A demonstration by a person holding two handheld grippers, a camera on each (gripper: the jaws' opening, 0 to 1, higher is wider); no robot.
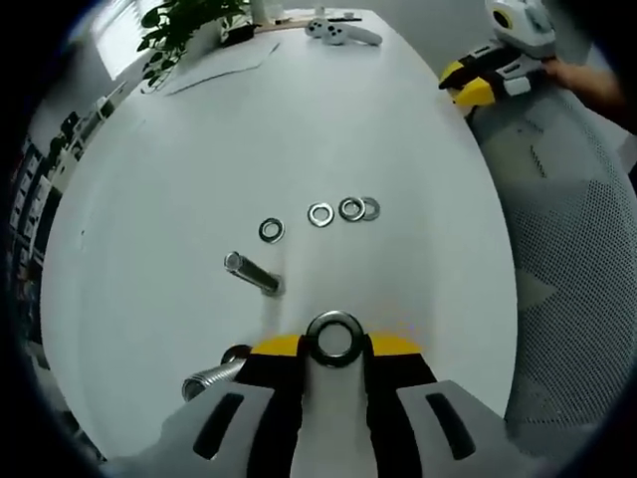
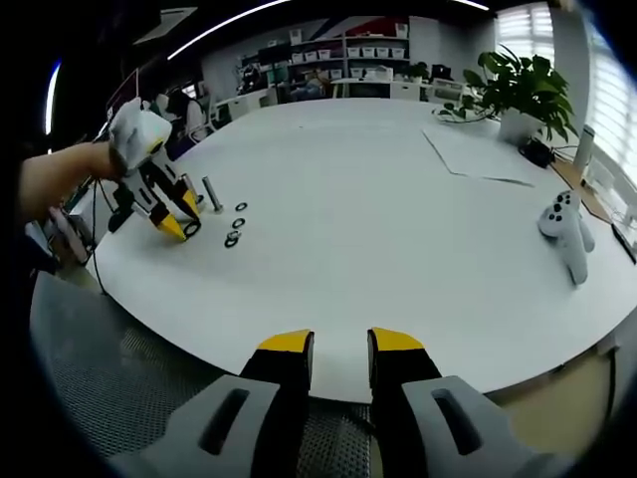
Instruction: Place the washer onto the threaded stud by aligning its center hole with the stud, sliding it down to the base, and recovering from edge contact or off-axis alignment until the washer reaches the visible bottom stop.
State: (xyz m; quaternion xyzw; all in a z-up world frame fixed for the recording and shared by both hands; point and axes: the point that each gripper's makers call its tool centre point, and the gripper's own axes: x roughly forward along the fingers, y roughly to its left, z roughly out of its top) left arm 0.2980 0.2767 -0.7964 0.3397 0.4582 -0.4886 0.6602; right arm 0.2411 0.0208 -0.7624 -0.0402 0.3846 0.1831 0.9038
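My left gripper (image 1: 335, 351) is shut on a steel washer (image 1: 315, 337), gripped at its lower edge between the yellow fingertips above the white table (image 1: 299, 129). A threaded stud (image 1: 251, 273) stands just beyond and left of the washer, apart from it. A second threaded piece (image 1: 214, 378) shows at the lower left beside the gripper. Several loose washers (image 1: 320, 214) lie in a row behind the stud. In the right gripper view, the left gripper (image 2: 184, 224) is held by a hand next to the stud (image 2: 211, 192). My right gripper (image 2: 338, 349) is open with nothing in it, at the table's near edge.
A white game controller (image 2: 567, 229) and sheets of paper (image 2: 478, 159) lie on the far side, near a potted plant (image 2: 523, 90). A mesh chair (image 1: 567, 299) stands beside the table's edge. The right gripper (image 1: 476, 84) hovers far off at the table rim.
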